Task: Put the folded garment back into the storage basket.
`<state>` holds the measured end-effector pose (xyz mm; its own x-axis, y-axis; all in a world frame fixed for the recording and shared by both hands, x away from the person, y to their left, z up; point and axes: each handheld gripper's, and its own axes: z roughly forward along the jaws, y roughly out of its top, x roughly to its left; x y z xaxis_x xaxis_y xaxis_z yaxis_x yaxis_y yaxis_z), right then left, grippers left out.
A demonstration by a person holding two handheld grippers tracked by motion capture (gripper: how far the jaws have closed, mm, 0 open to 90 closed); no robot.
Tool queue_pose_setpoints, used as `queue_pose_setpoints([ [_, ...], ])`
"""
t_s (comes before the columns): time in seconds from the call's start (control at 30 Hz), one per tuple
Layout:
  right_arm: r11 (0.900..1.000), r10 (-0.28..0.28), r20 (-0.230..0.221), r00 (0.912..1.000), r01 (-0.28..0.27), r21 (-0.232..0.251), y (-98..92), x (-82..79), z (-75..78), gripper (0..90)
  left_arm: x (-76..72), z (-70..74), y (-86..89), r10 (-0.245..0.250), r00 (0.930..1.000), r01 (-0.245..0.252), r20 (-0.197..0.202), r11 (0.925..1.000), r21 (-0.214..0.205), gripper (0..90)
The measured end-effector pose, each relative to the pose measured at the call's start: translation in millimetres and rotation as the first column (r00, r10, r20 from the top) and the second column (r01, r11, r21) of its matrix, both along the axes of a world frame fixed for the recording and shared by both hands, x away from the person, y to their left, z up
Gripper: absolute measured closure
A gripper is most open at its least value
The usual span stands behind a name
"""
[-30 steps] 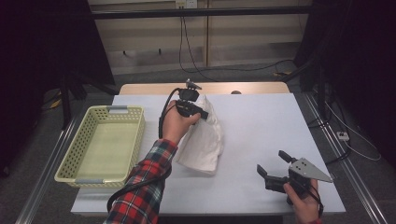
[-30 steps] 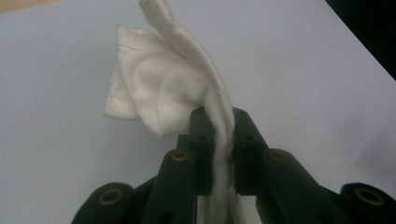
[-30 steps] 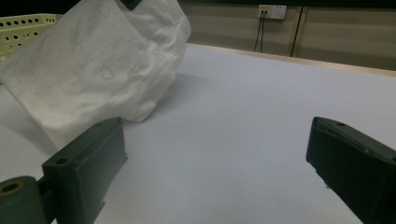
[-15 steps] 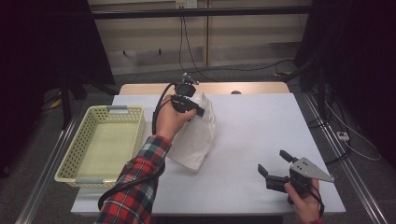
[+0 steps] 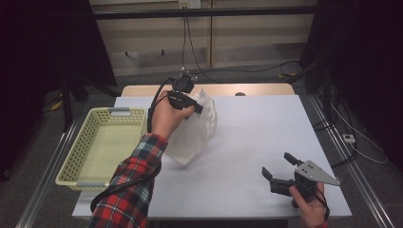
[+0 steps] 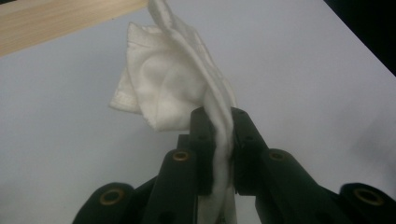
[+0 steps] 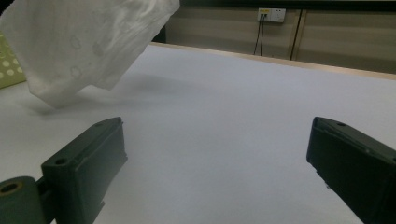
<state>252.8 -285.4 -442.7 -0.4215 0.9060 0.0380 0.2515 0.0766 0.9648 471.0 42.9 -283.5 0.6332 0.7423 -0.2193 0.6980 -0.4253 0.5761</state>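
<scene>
At eleven o'clock of the table (image 5: 247, 137), the left gripper (image 5: 196, 108) pinched a white cloth (image 5: 195, 130) hanging above the surface; at five o'clock, the right gripper (image 5: 278, 172) rested wide apart, empty.

White cloth (image 5: 195, 133), crumpled, hanging pinched at its top edge, lower corner just above the table

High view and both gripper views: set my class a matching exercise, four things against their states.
Things:
1. white cloth
2. yellow basket
3. left gripper
4. right gripper

States:
A. jaws wide apart, nothing between them
B. stands at the table's left edge
C. hangs lifted, pinched at its top
D. jaws clamped on fabric

Pairs: 1-C, 2-B, 3-D, 4-A
</scene>
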Motion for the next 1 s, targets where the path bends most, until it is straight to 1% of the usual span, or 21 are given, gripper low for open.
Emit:
queue_pose_setpoints([
  [0.17,0.9999,-0.007,-0.001,1.0000,0.007,0.009,-0.9,0.0,0.0,3.7,-1.1,7.9,2.2,-0.003,1.0000,0.003,0.009,1.0000,0.001,81.7],
  [0.2,1.0000,-0.005,0.001,1.0000,0.005,0.003,-1.3,-0.2,0.3,3.7,-1.6,9.7,2.3,-0.001,0.9999,0.001,0.012,1.0000,0.003,81.7],
  [0.4,1.0000,-0.002,0.000,1.0000,0.002,0.001,-1.0,-0.2,0.5,3.7,-2.5,16.4,4.1,-0.005,0.9998,0.005,0.017,1.0000,0.000,81.7],
  [0.67,1.0000,-0.004,0.000,1.0000,0.004,0.001,-1.0,-0.5,0.9,3.7,-3.6,21.7,7.8,0.000,0.9999,0.000,0.013,1.0000,-0.004,81.8],
  [0.8,1.0000,-0.004,0.002,1.0000,0.004,-0.001,-0.9,-0.5,1.3,3.7,-3.9,23.0,9.1,0.000,0.9999,0.000,0.011,1.0000,0.005,81.8],
  [0.9,1.0000,-0.005,0.002,1.0000,0.005,-0.001,-1.2,-0.7,1.3,3.7,-4.1,25.7,10.4,0.002,0.9999,-0.002,0.014,1.0000,0.004,81.7],
  [1.0,1.0000,-0.005,0.002,1.0000,0.005,-0.002,-1.1,-0.8,1.2,3.7,-4.5,28.2,12.5,0.002,1.0000,-0.002,0.008,1.0000,0.004,81.8],
])
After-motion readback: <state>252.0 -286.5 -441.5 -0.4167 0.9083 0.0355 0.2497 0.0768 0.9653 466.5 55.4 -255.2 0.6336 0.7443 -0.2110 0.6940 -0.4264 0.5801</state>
